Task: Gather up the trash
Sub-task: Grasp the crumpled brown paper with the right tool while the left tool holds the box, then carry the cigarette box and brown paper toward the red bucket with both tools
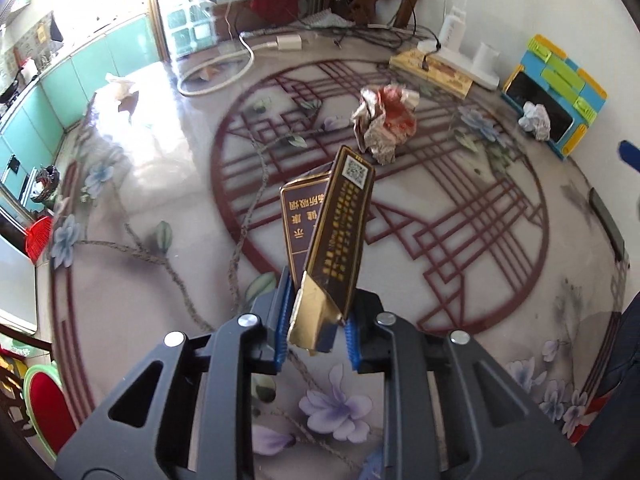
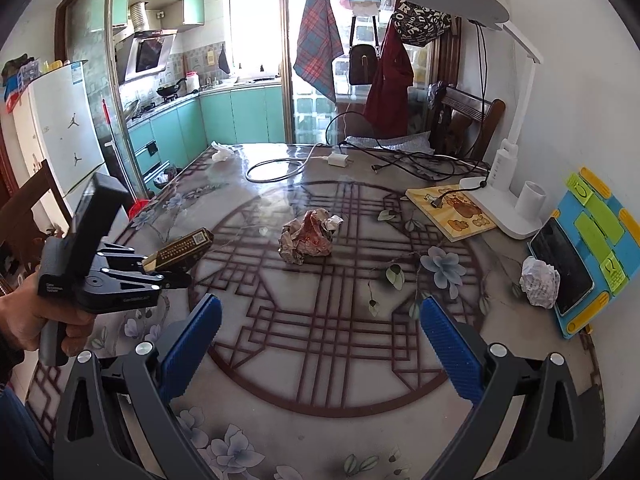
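So the left gripper [image 1: 316, 320] is clamped on a carton [image 1: 336, 232], a flattened dark brown box with gold trim and a torn gold foil end sitting right between the blue pads [image 1: 282, 316]. It has a purple-ish face with gold Chinese characters on it, upside down in the left wrist view so I can't really read them, plus rows of tiny gold print down the narrow side and a QR code near the far end. From the right wrist view the carton [image 2: 182, 250] is held up off the table [image 2: 320, 380], left of the big crumpled wrapper [image 2: 308, 236], which is silvery with red and orange print and sits near the middle of the round lattice pattern.

The right gripper [image 2: 320, 348] has its jaws wide apart with nothing between them, hovering over the table on the near side of the wrapper. A hand [image 2: 30, 312] holds the left gripper, and its body has small white lettering too blurry to make out.

Right of the wrapper, over by the wall, there's a small white paper ball [image 2: 540, 282] touching a phone [image 2: 562, 266] that leans on a blue and green stand [image 2: 600, 248]. Behind the wrapper to the right is a yellow book [image 2: 452, 212], partly under the base of a white lamp [image 2: 500, 208]
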{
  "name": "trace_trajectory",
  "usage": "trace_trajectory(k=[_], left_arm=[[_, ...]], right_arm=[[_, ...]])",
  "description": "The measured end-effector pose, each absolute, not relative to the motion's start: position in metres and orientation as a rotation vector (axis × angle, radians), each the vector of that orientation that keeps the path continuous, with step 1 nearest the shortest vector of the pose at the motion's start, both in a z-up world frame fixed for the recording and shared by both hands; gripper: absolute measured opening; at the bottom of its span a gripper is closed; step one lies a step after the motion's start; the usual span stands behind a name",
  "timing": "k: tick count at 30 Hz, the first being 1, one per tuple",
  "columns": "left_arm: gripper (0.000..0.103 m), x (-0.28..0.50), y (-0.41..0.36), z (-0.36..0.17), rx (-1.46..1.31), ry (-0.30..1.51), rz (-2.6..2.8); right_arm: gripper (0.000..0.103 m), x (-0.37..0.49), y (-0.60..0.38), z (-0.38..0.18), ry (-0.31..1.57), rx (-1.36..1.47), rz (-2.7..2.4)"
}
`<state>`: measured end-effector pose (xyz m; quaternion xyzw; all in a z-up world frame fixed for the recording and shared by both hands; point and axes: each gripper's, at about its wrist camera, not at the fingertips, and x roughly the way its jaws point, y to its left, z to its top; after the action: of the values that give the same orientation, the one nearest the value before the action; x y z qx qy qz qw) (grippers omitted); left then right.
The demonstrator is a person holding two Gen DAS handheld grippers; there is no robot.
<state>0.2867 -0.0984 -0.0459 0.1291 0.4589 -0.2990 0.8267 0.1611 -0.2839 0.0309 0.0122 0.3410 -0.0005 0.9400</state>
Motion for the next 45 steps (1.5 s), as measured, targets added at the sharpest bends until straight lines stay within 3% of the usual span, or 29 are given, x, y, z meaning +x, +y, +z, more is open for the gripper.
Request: trace_trajectory(k=[13,26,29,31,34,45], left_arm=[[0.022,0.219,-0.021,0.037,0.107,0.808,-0.538],[0.022,0.216,0.025,0.033,0.069,0.792,-0.515],[0.022,0.217,0.029,0.034,0.061,0.783,-0.508],[0.023,0.219,0.032,0.035,0.055,0.778,-0.503],[0.023,0.218,0.035,0.038,0.043,0.767,-0.499],[0.023,0.218,0.069,0.051,0.003,0.721,-0.405]], right_arm=[[0.096,0.279,-0.264,-0.008,0.746,-0.049,0.003],[0.096,0.37,-0.261,-0.078,0.886,-0.097,-0.078],[0.088,0.374,-0.261,-0.086,0.906,-0.112,-0.077],[0.064,0.374,-0.26,-0.092,0.939,-0.125,-0.077],[0.054,0.368,-0.257,-0.09,0.917,-0.149,-0.078],[0.05,0.298,-0.191,-0.026,0.76,-0.261,0.029]])
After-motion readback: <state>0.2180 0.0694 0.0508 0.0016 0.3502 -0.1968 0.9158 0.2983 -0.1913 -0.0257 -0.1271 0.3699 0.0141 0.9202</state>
